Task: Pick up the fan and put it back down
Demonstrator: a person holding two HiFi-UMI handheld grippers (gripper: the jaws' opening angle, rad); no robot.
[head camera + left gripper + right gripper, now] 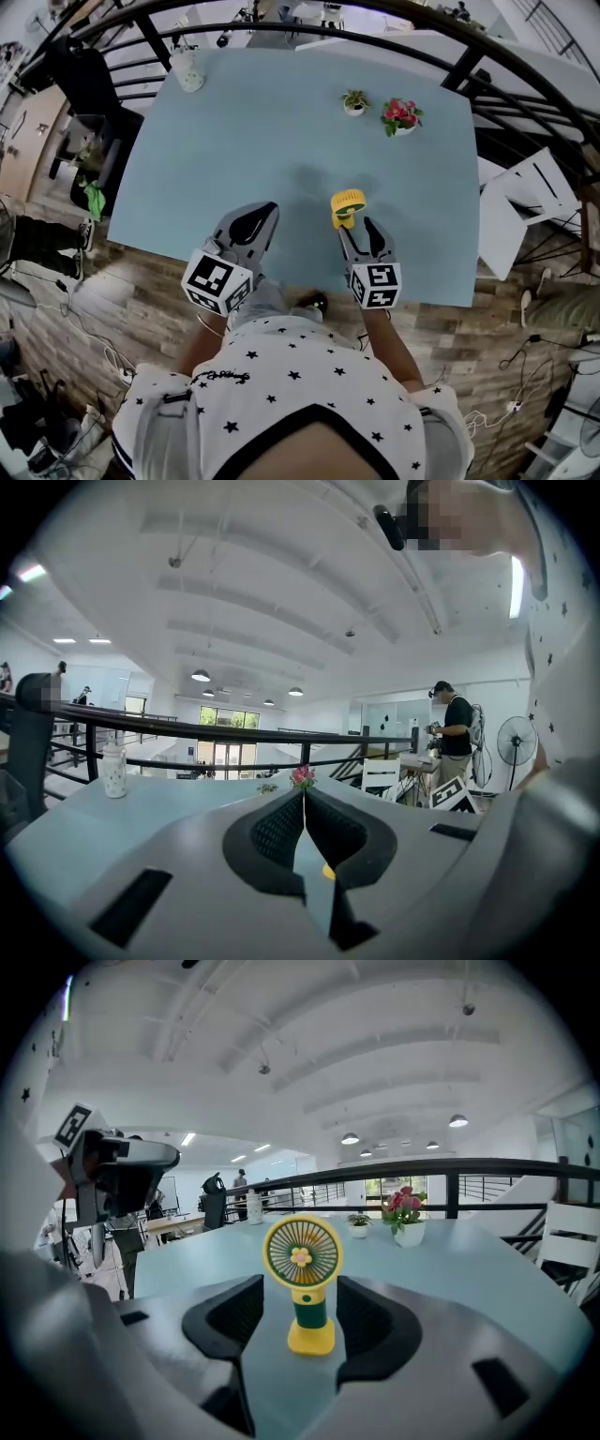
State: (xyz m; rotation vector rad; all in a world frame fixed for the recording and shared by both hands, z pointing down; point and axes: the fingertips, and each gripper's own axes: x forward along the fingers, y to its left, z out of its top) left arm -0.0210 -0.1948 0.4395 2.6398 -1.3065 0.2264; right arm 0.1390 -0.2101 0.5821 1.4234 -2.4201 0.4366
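Yellow fan (301, 1252) untouched between right gripper (300, 1290) jaws

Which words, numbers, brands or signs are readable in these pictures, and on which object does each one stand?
No readable text anywhere.
Left hand-held gripper and right hand-held gripper: square markers, patterns only.
Shirt: dark script, too small to read.
Fan: no label visible.

Pale blue table (281, 122), black railing (152, 39), wood-plank floor (141, 300), possibly white chairs (525, 187).
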